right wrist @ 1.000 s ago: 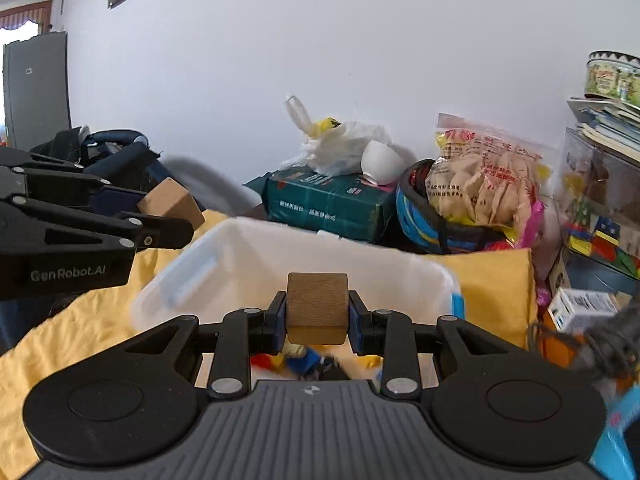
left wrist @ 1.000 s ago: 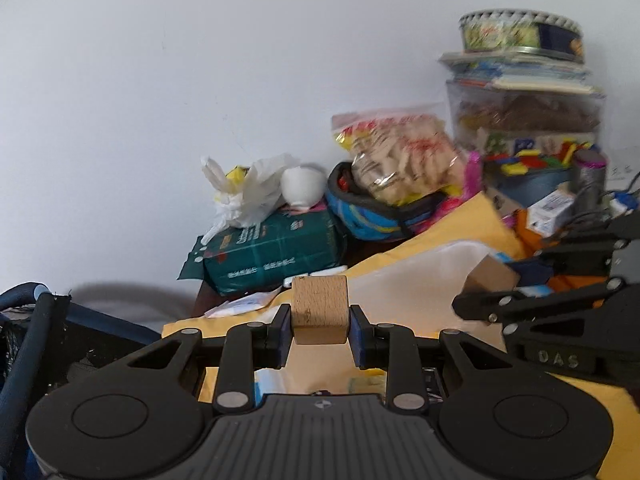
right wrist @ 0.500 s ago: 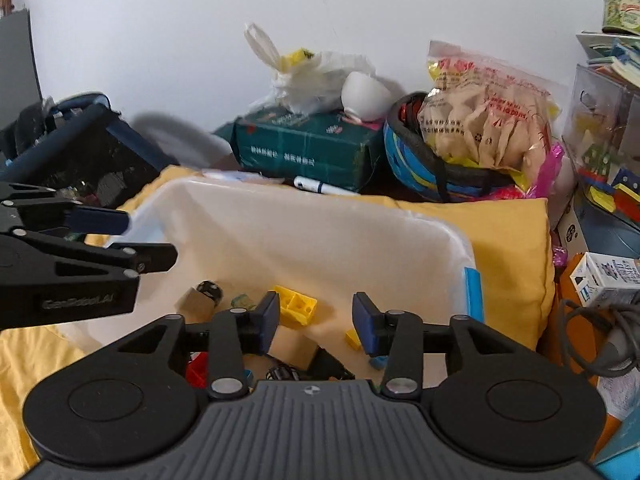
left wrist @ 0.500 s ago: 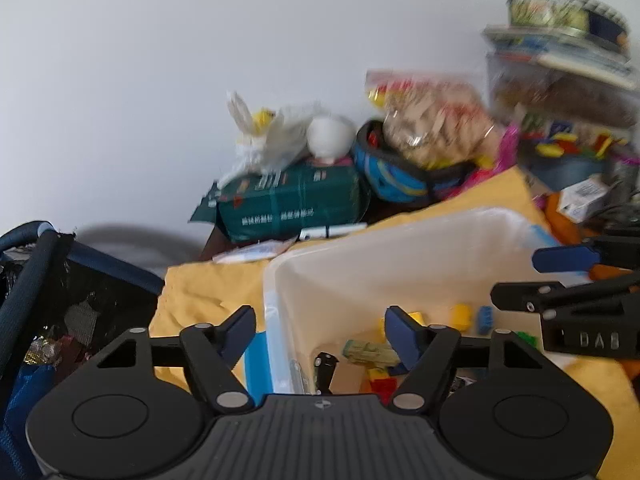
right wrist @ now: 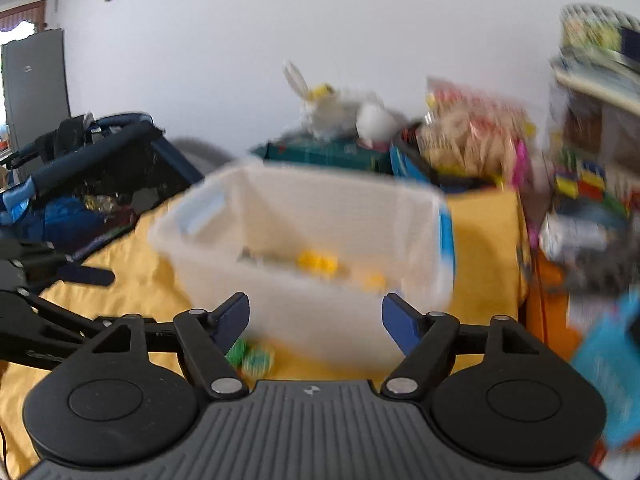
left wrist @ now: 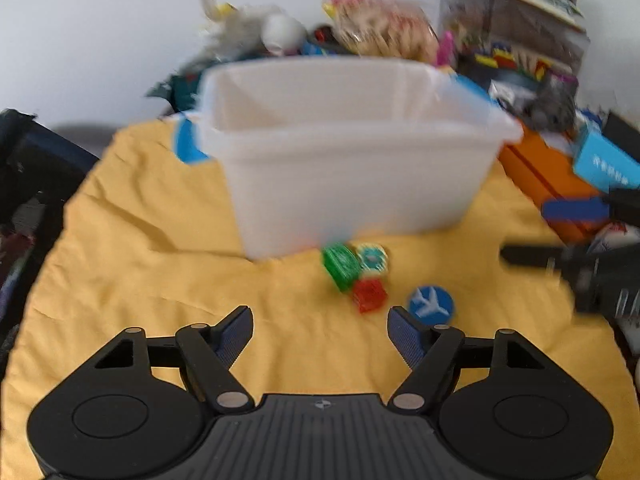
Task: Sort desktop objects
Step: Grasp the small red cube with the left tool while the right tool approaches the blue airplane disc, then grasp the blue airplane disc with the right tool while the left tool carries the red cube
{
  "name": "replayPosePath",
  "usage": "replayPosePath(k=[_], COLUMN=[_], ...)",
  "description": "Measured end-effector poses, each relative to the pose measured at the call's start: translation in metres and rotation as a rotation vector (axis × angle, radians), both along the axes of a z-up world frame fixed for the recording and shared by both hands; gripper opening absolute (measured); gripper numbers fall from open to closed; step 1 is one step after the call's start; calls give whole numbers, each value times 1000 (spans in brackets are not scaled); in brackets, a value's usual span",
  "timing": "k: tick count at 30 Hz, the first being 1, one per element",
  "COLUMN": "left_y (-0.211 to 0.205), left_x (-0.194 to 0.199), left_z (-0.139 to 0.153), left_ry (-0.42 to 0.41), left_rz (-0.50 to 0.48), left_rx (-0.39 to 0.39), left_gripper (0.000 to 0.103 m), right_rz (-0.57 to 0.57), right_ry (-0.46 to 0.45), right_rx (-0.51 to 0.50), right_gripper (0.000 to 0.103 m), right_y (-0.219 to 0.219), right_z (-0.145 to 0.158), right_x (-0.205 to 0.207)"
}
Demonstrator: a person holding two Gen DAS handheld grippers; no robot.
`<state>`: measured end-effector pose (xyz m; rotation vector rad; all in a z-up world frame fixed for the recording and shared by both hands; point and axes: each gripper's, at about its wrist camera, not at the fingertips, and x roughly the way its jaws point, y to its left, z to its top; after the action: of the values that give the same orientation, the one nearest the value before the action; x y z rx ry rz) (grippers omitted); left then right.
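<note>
A yellow cloth (left wrist: 160,240) covers the table, and a see-through white bin (left wrist: 352,152) sits on it, with yellow blocks (right wrist: 316,260) inside and messy piles of stuff along the white wall (right wrist: 320,20) behind. A green block (left wrist: 340,266), a red block (left wrist: 370,295) and a blue plane disc (left wrist: 431,305) lie on the cloth just in front of the bin. The left gripper (left wrist: 320,330) is wide apart and empty, and the right gripper (right wrist: 316,316) is opening with nothing in it.
</note>
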<state>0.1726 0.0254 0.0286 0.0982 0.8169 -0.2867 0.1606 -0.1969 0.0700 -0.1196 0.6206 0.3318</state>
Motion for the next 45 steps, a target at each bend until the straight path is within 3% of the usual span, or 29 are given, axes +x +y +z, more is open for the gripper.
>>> replayPosePath(k=[3,5,6,8,11,16,20,27,29,31,36,40,42,44,45], left_y=[-18,-26,-29,-35,-39,-32,-15,1,4,5,6,7,7,9,10], left_x=[11,20,25,35,45,47,23,-32,-38,-40,-43,-40,-38,-36,-35], left_z=[-10,-16,-20,-30,-40,-49,-40,-45,-48,-51,-52,-53,-53,-53,-51], left_ry=[7,20,36,77,99,108,107,120,117,113,98,90,91,101,109], left_rz=[-21,-23,-15,3,32,28,-2,-16,-2,11,22,27,23,16,19], left_rx=[13,-35,-63,-102,-92,-62,-74,-25,-18,-24,-41,-52,-58,-67,-79], left_gripper=[77,77,73,56,49,22,22,22,23,26,33,32,24,22,22], right_rz=[-9,-5,-10,-16,-22,-22,-9,44,70,89,111,126,126,127,131], right_ry=[83,119,131,151,166,167,168,125,120,134,128,150,156,162,164], right_rx=[-55,-61,-60,-61,-63,-60,-60,-65,-74,-84,-131,-161,-161,-154,-147], right_gripper=[74,73,73,72,72,72,72,72,67,61,60,53,49,48,42], right_y=[1,1,0,0,-2,-1,2,15,23,30,45,51,51,51,50], right_z=[-32,-46,-50,-57,-63,-65,-71,-74,-76,-79,-88,-95,-98,-99,-99], right_x=[-10,-17,-19,-25,-31,-36,-41,-31,-23,-14,2,7,8,10,10])
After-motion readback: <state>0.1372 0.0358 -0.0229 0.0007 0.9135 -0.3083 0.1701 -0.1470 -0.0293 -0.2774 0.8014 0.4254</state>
